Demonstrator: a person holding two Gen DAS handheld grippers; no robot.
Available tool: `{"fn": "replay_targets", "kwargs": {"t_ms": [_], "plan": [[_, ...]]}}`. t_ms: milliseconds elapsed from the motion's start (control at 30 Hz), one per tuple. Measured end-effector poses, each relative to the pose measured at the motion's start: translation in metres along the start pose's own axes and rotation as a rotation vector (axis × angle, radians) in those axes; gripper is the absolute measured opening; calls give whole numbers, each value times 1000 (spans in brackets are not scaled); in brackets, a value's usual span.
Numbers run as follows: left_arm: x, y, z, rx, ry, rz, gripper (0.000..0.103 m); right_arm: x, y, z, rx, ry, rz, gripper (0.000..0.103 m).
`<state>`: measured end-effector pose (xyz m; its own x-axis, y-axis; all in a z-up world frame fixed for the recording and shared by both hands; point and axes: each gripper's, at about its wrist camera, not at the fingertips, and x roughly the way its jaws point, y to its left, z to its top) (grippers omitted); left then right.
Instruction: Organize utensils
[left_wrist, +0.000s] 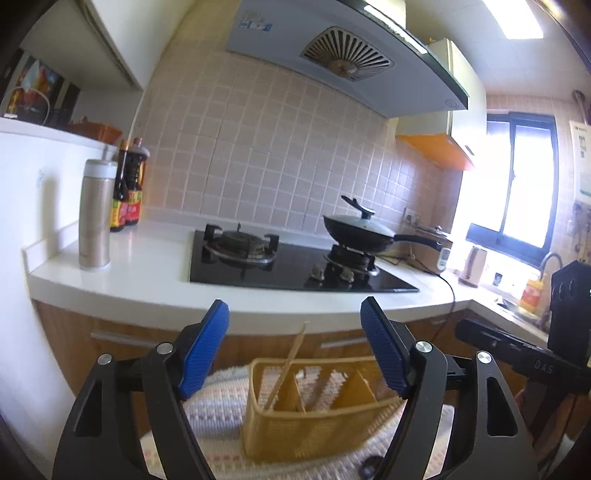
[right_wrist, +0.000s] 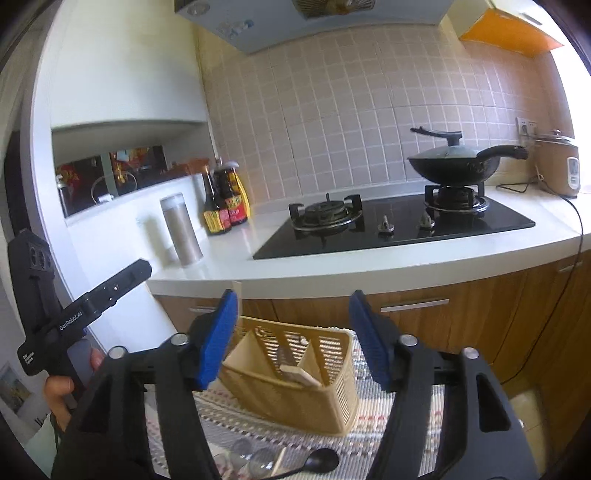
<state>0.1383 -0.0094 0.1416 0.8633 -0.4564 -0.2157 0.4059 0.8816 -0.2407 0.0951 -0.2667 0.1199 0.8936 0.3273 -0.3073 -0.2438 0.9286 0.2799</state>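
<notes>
Hovering spread and empty, each hand-held gripper (left_wrist: 295, 347) (right_wrist: 291, 332) is facing the yellow utensil basket (right_wrist: 295, 373) sitting on a woven mat (right_wrist: 373, 428), chopsticks (left_wrist: 286, 367) leaning inside, while beyond, the bench (left_wrist: 147, 266) is carrying a stove (left_wrist: 295, 266) and wok (left_wrist: 356, 230).

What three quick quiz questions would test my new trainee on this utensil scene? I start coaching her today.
1. True or false: the left gripper holds chopsticks.
2. Where are the chopsticks? A) on the stove B) in the basket C) in the wok
3. Fill in: the black spoon lies on the ____, in front of the basket.

Key: 1 false, both the left and the right gripper are open and empty; 2 B; 3 mat.
</notes>
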Motion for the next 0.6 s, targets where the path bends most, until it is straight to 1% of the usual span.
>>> {"fn": "replay_targets", "kwargs": {"t_ms": [100,200,267,367,433,467,500,600], "plan": [[-14,4,2,-14,69,0,72,-15,7,-1,16,43,6,60],[-25,9,-3,-37,167,26,72,-21,16,-5,33,127,3,60],[-29,13,-9,-54,219,16,72,-20,20,-9,46,194,3,60],[-30,18,-26,-57,334,36,70,-12,22,-19,87,310,12,59],[-30,23,-45,-77,428,48,70,-5,21,-28,117,378,15,58],[-28,26,-54,-86,463,45,70,2,20,-36,134,436,2,58],[-27,27,-61,-90,495,44,70,7,19,-42,144,474,-5,57],[-20,33,-96,-75,641,53,68,23,12,-64,195,587,-25,53]]}}
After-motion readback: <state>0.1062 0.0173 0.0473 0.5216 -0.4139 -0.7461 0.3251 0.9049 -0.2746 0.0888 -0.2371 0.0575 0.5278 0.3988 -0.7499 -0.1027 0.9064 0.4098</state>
